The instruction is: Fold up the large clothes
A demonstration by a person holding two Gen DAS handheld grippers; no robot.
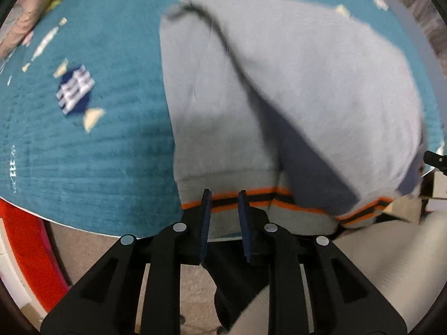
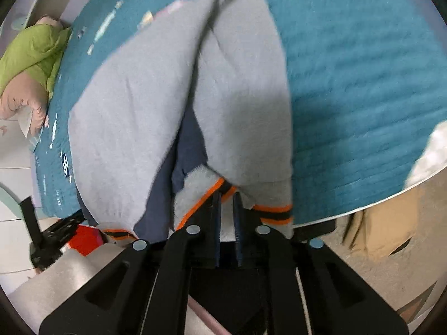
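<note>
A light grey sweater (image 1: 307, 69) with a dark blue inside lies folded over itself on a teal bed cover (image 1: 97, 153). Its orange and black striped hem (image 1: 279, 195) hangs at the cover's near edge. My left gripper (image 1: 224, 195) points down at that hem. Its jaws stand apart with the stripe showing between them, and the pads do not press it. In the right wrist view the sweater (image 2: 139, 97) bunches into a ridge. My right gripper (image 2: 226, 195) sits at the hem (image 2: 273, 212) with a narrow gap, the fabric edge loose at its fingertips.
Green and pink bedding (image 2: 30, 53) lies at the cover's far left. A white fluffy thing (image 2: 430, 153) sits at the right edge. Below the bed edge are carpet, a cardboard box (image 2: 391, 231) and a red object (image 1: 28, 237). A dark blue and white patch (image 1: 74, 89) marks the cover.
</note>
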